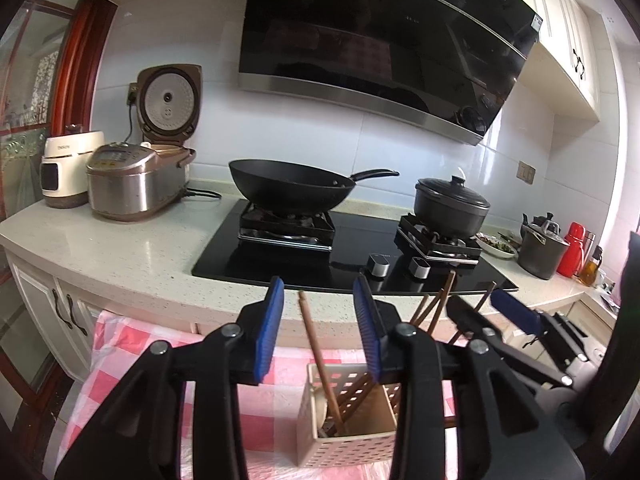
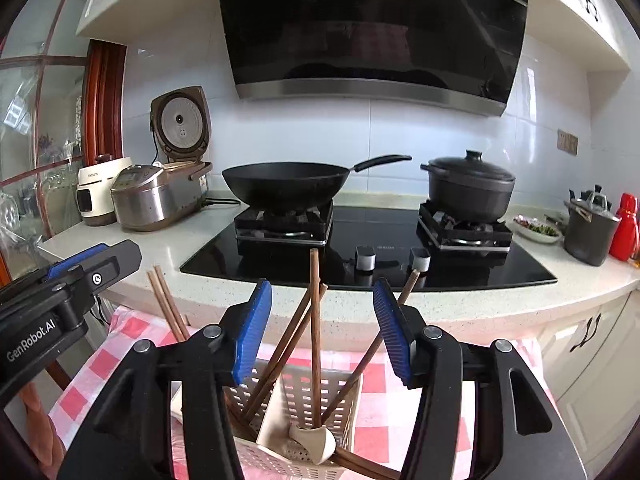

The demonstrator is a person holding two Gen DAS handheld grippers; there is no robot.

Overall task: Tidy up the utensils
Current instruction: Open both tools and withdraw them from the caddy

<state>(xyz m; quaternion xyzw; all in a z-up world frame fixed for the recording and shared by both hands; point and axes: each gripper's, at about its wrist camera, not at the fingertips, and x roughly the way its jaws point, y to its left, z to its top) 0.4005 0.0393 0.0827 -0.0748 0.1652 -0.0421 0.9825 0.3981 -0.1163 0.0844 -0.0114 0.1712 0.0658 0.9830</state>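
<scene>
Cream perforated plastic utensil basket (image 2: 304, 400), rectangular, stood on pink-and-white checked cloth (image 1: 132, 364) before speckled pale stone desk (image 1: 120, 248). Inside: brown wooden chopsticks (image 2: 316, 336), slender, leaning; cream ceramic spoon (image 2: 316, 442), bowl partly hidden. Basket base cut off. Left tongs (image 1: 318, 332), blue ribbed pads, stood open around one chopstick, no contact. Right tongs (image 2: 322, 330) stood open, chopsticks between, untouched.
</scene>
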